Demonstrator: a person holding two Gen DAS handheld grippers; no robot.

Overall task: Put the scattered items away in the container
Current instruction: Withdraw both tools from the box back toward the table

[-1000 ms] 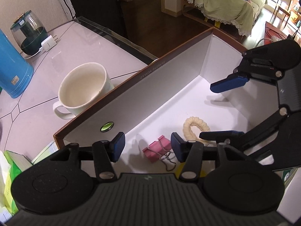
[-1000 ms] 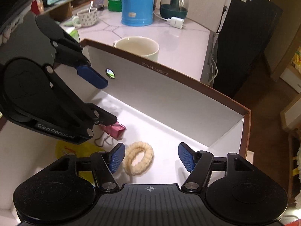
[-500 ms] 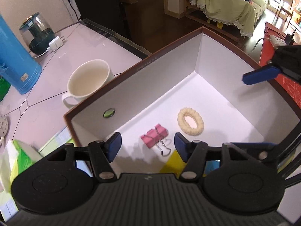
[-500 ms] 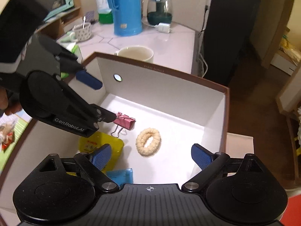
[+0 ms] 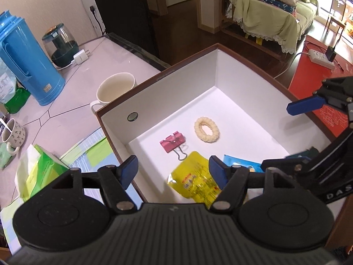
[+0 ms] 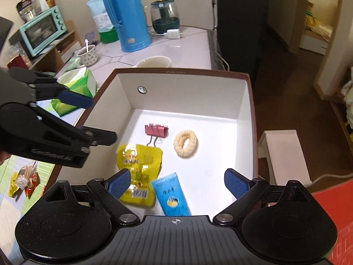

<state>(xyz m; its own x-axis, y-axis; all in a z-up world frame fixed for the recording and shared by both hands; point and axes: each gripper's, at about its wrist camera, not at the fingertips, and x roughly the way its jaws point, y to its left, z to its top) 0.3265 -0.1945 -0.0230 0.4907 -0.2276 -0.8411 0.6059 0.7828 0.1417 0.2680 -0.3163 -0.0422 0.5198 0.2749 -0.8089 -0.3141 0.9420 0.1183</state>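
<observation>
Box (image 6: 247,110), brown outside and white inside, sits at the edge of the table (image 5: 72,101); four things already lie on its floor: a pink clip (image 6: 156,130), a cream ring (image 6: 186,144), a yellow packet (image 6: 138,165) and a blue tube (image 6: 171,195); the clip's wire handles touch the packet's top edge, the tube lies just beside the packet, the ring lies apart from the rest.

Left gripper (image 5: 173,171) hangs above the near-left corner with its jaws apart and nothing between them; right gripper (image 6: 176,182) hangs above the near side of the box, jaws wide apart and likewise empty; judging by this, the task looks close to its end, though a small bundle of wrappers (image 6: 22,180) lies on the mat outside the left wall and may yet need to go in; whether the green pack (image 6: 77,84), the white cup (image 5: 115,87) and the patterned mug (image 6: 87,54) count as scattered items I cannot tell.

The near wall of the box is hidden behind both gripper bodies; in the left view the tube is mostly covered by a finger; print on packet and tube is too small to read; the wrapper bundle is blurred and its contents unclear.
</observation>
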